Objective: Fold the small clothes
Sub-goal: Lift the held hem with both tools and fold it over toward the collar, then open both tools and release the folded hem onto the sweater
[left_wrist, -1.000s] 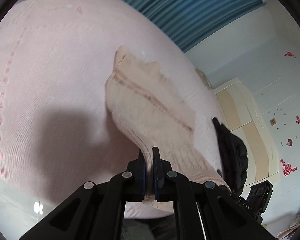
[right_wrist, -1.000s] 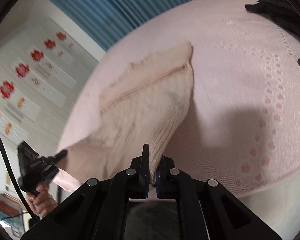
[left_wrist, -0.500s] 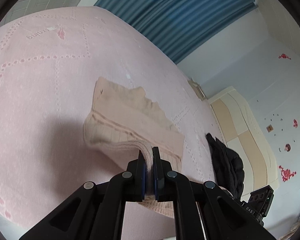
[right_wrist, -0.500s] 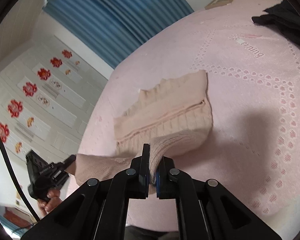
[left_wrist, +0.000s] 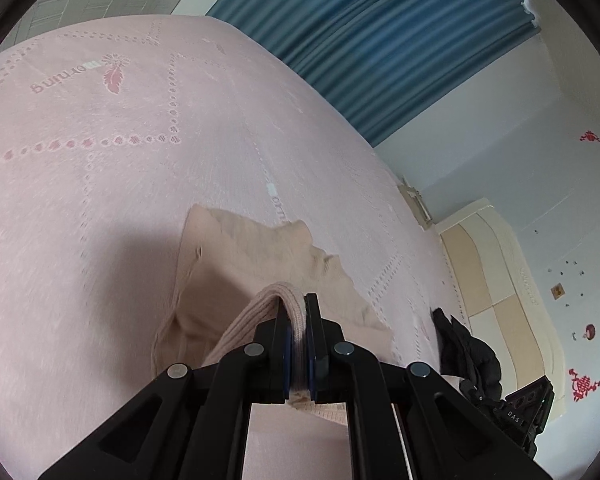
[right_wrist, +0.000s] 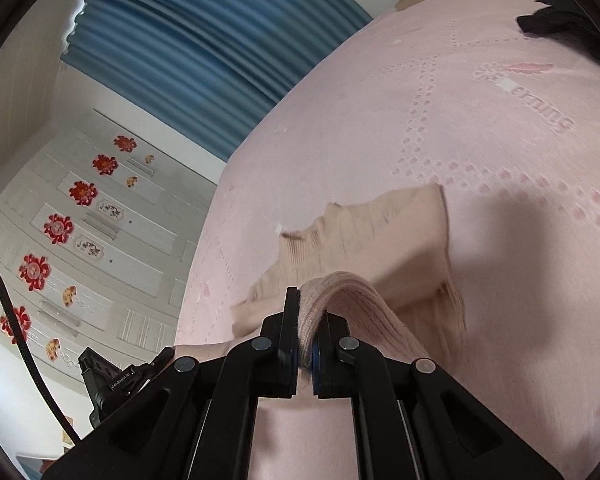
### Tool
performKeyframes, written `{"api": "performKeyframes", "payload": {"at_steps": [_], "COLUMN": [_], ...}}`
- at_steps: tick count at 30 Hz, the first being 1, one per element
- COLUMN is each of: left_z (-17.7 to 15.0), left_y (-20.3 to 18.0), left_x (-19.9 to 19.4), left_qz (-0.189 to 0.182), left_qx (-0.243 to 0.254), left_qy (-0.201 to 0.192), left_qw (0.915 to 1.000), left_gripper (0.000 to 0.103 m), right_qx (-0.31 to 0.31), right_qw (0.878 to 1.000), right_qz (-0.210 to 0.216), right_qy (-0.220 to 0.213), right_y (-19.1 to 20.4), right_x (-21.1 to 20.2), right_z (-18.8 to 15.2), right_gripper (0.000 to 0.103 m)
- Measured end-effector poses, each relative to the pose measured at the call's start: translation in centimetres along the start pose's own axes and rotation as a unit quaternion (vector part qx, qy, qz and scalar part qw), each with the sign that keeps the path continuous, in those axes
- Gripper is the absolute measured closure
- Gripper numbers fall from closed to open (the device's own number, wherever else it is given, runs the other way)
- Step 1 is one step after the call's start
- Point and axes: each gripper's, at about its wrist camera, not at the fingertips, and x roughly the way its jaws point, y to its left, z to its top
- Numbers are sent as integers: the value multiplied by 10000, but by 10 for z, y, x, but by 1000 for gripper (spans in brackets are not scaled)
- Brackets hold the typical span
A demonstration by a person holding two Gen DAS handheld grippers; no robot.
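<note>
- Left wrist view: the ribbed hem of the sweater (left_wrist: 260, 264) is pinched by the left gripper (left_wrist: 298, 344), jaws closed on it.
- Right wrist view: the hem is likewise clamped by the right gripper (right_wrist: 306, 340).
- The sweater's far half is laid on the bed (left_wrist: 100, 200).

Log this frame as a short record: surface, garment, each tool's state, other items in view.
surface: pink bedspread with dotted pattern and "morning" lettering
garment: beige knit sweater, far part lying on the bedspread, near ribbed edge lifted
left tool: shut on the ribbed edge
right tool: shut on the ribbed edge
fold status: near edge raised over the body, not yet laid down
other items: black jacket on the bed; blue curtain behind
</note>
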Motion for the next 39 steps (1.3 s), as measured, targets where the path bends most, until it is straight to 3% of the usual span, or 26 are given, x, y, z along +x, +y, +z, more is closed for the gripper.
{"api": "performKeyframes", "payload": {"at_steps": [12,14,15,17,19,22,26,30,32,33,34,35,37,39], "left_z": [49,54,55,58,59,57,49,41,37,36,35,36,40,42], "left_y": [30,31,32,32,30,28,23,13,12,13,14,14,23,32], "left_x": [106,122,125,124,118,117,135,157,165,166,165,164,153,152], "left_qz": [227,330,370,458,343,304,593,1236,1522,1637,1738,1719,1557,1464], "left_qx": [-73,-54,-77,-73,68,222,534,1024,1243,1358,1501,1556,1318,1124], "left_qy": [357,488,455,163,-82,-147,118,309,355,319,278,237,-40,-3], "left_qw": [9991,9983,9982,9988,9994,9992,9967,9866,9799,9766,9729,9725,9790,9828], "left_gripper": [96,95,92,63,47,43,45,46,67,72,88,96,97,97], "right_qx": [68,-64,-260,-585,-952,-1499,-1813,-1706,-1649,-1677,-1735,-1873,-2086,-2037], "right_qw": [9992,9979,9963,9936,9910,9818,9695,9657,9645,9640,9634,9621,9585,9615], "right_qz": [-271,-484,-655,-878,-905,-1162,-1646,-1945,-2040,-2040,-2022,-1950,-1936,-1836], "right_qy": [283,419,499,397,274,111,81,227,302,301,301,350,191,-188], "right_y": [-35,-39,-38,-35,-32,-29,-36,-50,-58,-60,-59,-56,-51,-50], "right_x": [107,127,136,141,139,136,147,165,174,176,176,177,173,159], "right_z": [45,52,54,55,54,46,40,41,41,40,38,36,33,34], "right_gripper": [98,92,90,81,65,63,63,64,72,75,86,97,98,98]}}
